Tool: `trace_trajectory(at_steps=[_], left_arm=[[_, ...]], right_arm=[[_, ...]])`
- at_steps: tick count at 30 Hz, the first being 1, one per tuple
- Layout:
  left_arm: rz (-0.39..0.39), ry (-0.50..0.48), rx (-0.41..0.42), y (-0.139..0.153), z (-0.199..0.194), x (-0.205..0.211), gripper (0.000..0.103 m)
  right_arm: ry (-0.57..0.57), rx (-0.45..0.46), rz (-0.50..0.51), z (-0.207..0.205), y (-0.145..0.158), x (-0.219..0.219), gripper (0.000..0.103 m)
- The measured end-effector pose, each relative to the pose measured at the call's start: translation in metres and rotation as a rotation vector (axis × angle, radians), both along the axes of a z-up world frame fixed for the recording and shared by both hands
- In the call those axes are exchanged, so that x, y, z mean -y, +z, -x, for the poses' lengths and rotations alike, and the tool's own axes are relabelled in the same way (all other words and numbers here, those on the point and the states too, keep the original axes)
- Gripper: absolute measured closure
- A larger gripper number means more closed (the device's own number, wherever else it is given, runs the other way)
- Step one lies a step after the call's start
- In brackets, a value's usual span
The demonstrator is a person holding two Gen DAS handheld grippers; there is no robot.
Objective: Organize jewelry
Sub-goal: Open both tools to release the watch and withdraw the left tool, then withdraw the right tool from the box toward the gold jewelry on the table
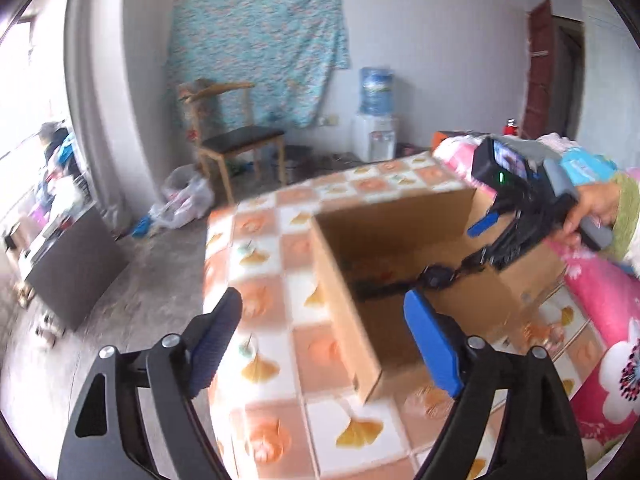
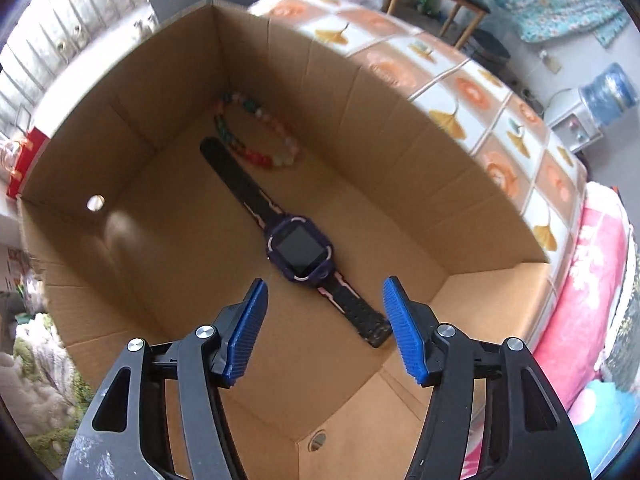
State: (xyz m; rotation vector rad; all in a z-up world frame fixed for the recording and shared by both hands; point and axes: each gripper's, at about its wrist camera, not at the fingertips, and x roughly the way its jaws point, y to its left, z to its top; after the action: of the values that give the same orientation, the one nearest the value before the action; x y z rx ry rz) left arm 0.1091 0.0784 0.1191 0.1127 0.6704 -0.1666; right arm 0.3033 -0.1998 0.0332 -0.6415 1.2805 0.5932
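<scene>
With the watch [image 2: 299, 249] lying flat in the cardboard box [image 2: 400, 128], lift your right gripper [image 2: 322, 330] straight clear, fingers apart and empty; the left gripper [image 1: 324, 346] is spread too.

Box [image 2: 400, 152]: plain brown cardboard. Watch [image 2: 301, 252]: black strap, dark purple case with pale pink trim, black screen; bracelet [image 2: 256, 136]: mixed beads in red, green, pink and white. Tablecloth [image 1: 272, 320]: orange and white checks with yellow leaf motifs; pads [image 2: 402, 328] blue.

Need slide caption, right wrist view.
Open right gripper above purple smartwatch and multicoloured bead bracelet inside brown cardboard box.
</scene>
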Motion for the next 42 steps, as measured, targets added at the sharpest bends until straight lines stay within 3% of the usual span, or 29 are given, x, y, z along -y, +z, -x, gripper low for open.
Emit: trace_trajectory(at_steps=[8, 13, 14, 15, 18, 20, 27, 32, 36, 38, 42], left_arm=[[0.095, 0.032, -0.184, -0.091, 0.030, 0.002, 0.019], [0.149, 0.013, -0.213, -0.108, 0.035, 0.004, 0.019], [0.150, 0.007, -0.209, -0.109, 0.035, 0.005, 0.019], [0.148, 0.004, -0.203, -0.106, 0.036, 0.005, 0.019], [0.148, -0.002, -0.186, -0.105, 0.036, 0.005, 0.019], [0.153, -0.004, -0.184, -0.105, 0.032, 0.004, 0.019], [0.158, 0.002, -0.201, -0.111, 0.031, -0.001, 0.019], [0.155, 0.005, -0.211, -0.114, 0.031, -0.002, 0.019], [0.123, 0.000, -0.210, -0.116, 0.033, 0.002, 0.019], [0.098, -0.011, -0.213, -0.118, 0.034, 0.008, 0.019], [0.050, -0.041, -0.220, -0.122, 0.039, 0.020, 0.019]], right_arm=[[0.097, 0.022, 0.124, -0.006, -0.030, -0.029, 0.045], [0.137, 0.001, 0.170, -0.010, -0.045, -0.040, 0.047], [0.141, -0.005, 0.168, -0.013, -0.047, -0.043, 0.051], [0.142, -0.022, 0.152, -0.016, -0.047, -0.046, 0.063], [0.139, -0.015, 0.149, -0.020, -0.044, -0.051, 0.083], [0.142, 0.000, 0.164, -0.023, -0.045, -0.053, 0.087], [0.096, -0.002, 0.219, -0.037, -0.050, -0.053, 0.082], [0.044, -0.013, 0.175, -0.046, -0.045, -0.056, 0.079], [-0.003, 0.014, 0.067, -0.039, -0.008, -0.044, 0.064], [-0.027, 0.031, -0.011, -0.031, 0.016, -0.036, 0.061], [-0.057, 0.099, -0.184, 0.010, 0.070, -0.020, 0.051]])
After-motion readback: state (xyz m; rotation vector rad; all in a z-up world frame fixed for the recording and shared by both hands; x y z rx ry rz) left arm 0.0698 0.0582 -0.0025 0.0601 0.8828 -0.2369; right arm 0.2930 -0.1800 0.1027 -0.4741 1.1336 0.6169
